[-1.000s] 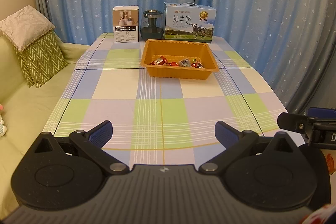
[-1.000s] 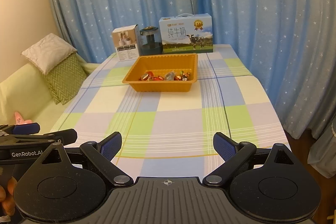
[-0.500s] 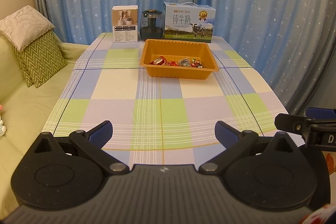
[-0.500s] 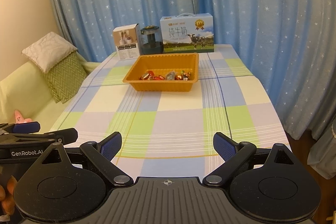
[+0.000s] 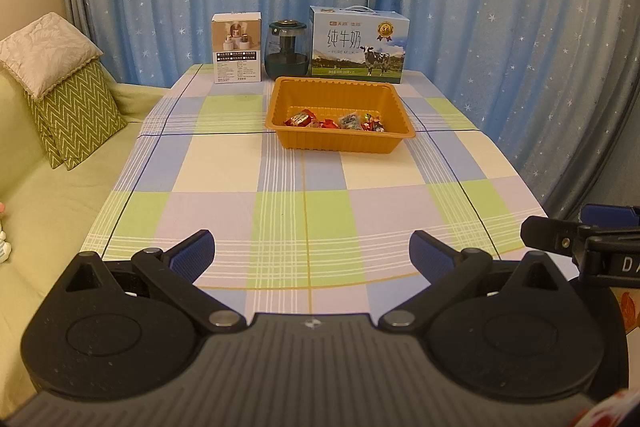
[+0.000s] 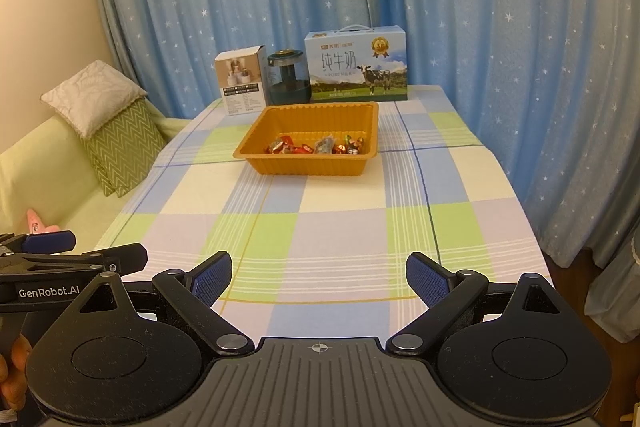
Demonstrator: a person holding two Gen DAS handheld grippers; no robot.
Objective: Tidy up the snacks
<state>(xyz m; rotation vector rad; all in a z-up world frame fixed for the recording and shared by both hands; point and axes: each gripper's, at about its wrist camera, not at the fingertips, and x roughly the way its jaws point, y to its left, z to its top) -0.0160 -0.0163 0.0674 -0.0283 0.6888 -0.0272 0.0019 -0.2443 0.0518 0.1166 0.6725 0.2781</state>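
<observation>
My left gripper [image 5: 311,254] and right gripper [image 6: 319,278] gape wide, holding nothing. Glossy crinkled snacks [image 5: 334,121] lie far ahead in a ribbed orange plastic tray [image 5: 340,143] (rectangular, on checked cloth).

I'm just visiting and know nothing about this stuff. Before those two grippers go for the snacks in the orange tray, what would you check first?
1. Left gripper open, nothing between its pads: ok.
2. Right gripper open, nothing held: ok.
3. Wrapped snacks all inside the orange tray: ok.
4. Tablecloth between grippers and tray free of obstacles: ok.
5. Milk carton and dark jar stand behind the tray, apart from it: ok.
6. Where the snacks should go next: cannot tell.
</observation>
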